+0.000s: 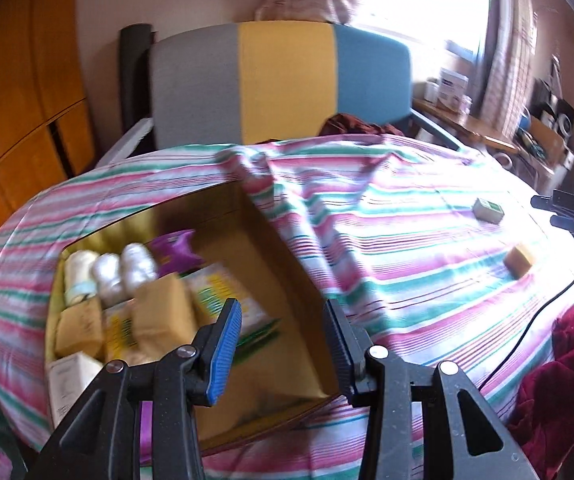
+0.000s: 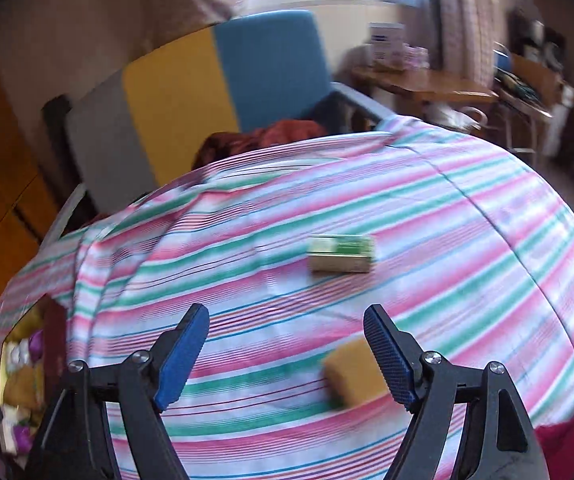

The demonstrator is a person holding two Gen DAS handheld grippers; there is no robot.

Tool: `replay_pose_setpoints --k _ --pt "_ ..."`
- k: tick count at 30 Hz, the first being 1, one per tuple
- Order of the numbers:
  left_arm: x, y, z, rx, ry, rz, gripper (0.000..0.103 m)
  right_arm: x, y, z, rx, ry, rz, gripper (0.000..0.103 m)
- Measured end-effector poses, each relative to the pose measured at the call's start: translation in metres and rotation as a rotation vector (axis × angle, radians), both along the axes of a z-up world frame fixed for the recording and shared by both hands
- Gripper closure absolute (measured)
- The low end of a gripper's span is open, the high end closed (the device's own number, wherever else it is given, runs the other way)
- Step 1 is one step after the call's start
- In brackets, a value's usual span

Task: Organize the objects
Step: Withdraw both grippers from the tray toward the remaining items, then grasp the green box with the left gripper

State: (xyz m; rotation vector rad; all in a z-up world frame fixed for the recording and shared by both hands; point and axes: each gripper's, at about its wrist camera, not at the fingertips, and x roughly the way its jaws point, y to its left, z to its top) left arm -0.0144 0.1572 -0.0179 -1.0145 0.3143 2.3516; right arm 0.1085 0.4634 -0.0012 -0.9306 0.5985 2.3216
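- Left gripper hangs over the cardboard box, fingers parted, gripping nothing.
- Right gripper has fingers spread wide, empty; the yellow sponge lies just inside its right finger on the striped sheet.
- Green carton sits farther ahead.

both wrist views look steeply down, close over striped cloth — shared: cardboard box, chair.

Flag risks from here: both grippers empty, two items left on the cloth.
1. The tan block sits off-centre, close to one of the right gripper fingers; closing may nudge it.
2. The cloth is wrinkled, so fingers may snag it.
3. The box is crowded on one side; items may land on the packets.
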Motion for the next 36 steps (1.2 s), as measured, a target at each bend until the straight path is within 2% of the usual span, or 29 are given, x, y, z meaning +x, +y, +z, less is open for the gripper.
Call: replay_pose_setpoints --k 2,4,6,8,15,36 --pt "0.002 0.015 -0.001 -0.014 0.001 -0.025 0.061 0.014 0.016 -0.01 -0.016 0.008 -0.061 0.023" --pt "0.004 0.029 -0.001 -0.026 0.004 -0.051 0.061 0.025 0.031 -0.02 -0.077 0.027 -0.132 0.023" --pt "0.006 0.042 -0.001 -0.034 0.003 -0.075 0.061 0.036 0.041 -0.018 -0.117 0.099 -0.178 0.022" --pt "0.008 0.056 -0.001 -0.044 0.006 -0.097 0.061 0.041 0.044 -0.016 -0.125 0.129 -0.202 0.021" --pt "0.015 0.101 -0.006 -0.078 0.001 -0.172 0.061 0.04 0.042 -0.014 -0.141 0.173 -0.178 0.017" --pt "0.021 0.226 -0.031 -0.186 -0.022 -0.361 0.061 0.064 0.055 -0.016 -0.248 0.345 -0.21 0.015"
